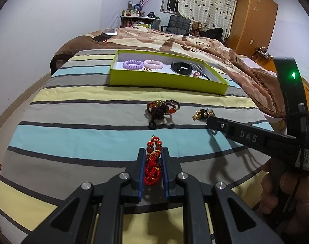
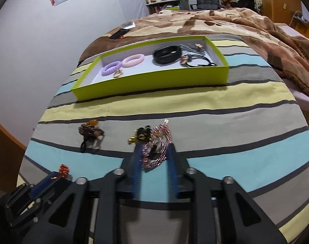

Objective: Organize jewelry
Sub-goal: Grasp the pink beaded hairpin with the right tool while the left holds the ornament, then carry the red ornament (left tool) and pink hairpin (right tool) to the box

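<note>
My left gripper (image 1: 153,158) is shut on a red beaded bracelet (image 1: 153,162), just above the striped sheet (image 1: 73,134); its tip with the red beads (image 2: 63,169) also shows low left in the right wrist view. My right gripper (image 2: 154,158) has a pink beaded bracelet (image 2: 157,148) between its blurred blue pads (image 2: 137,162), and the loop touches both. A gold and black piece (image 2: 141,135) lies against the pink bracelet. A bunch of brown bead bracelets (image 1: 162,109) lies loose ahead. The green box (image 1: 168,83) holds a purple coil tie (image 1: 133,64), a pink one (image 1: 153,64) and a black band (image 1: 181,68).
A brown patterned blanket (image 1: 174,40) is heaped behind and to the right of the box. A phone (image 1: 101,37) lies on it far left. The bed's left edge runs along a white wall (image 1: 22,50). A hand (image 1: 292,193) holds the right gripper's handle.
</note>
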